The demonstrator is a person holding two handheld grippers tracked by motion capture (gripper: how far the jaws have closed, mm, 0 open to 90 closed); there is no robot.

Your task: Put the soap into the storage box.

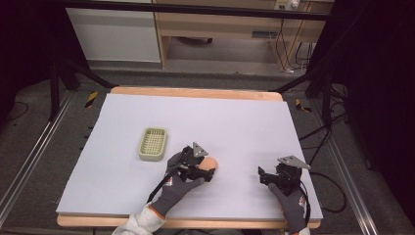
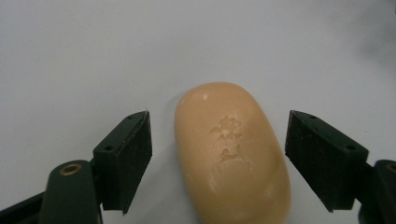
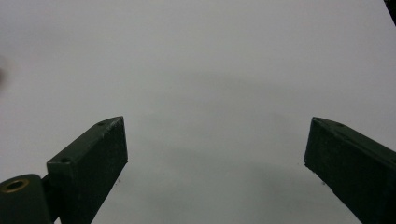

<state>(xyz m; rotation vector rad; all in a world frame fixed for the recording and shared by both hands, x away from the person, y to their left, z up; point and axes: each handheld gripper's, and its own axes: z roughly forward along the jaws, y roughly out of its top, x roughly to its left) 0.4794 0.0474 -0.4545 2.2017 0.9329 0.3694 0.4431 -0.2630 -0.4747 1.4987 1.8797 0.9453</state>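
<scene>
Left gripper view | soap bar (image 2: 231, 154) between spread left claw (image 2: 218, 161) jaws, untouched

One bar of tan soap (image 2: 232, 154), one pale green slotted soap dish (image 1: 153, 144), two hand-held claws, a left claw (image 1: 209, 172) and a right claw (image 1: 263, 176), two grey-gloved hands, one pale worktop (image 1: 235, 122)

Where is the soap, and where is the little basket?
soap (image 2: 231, 149): left gripper view, on its stamped top, between the open tongs.
little basket (image 1: 153, 144): high view, on its slotted floor, left of the soap.
</scene>
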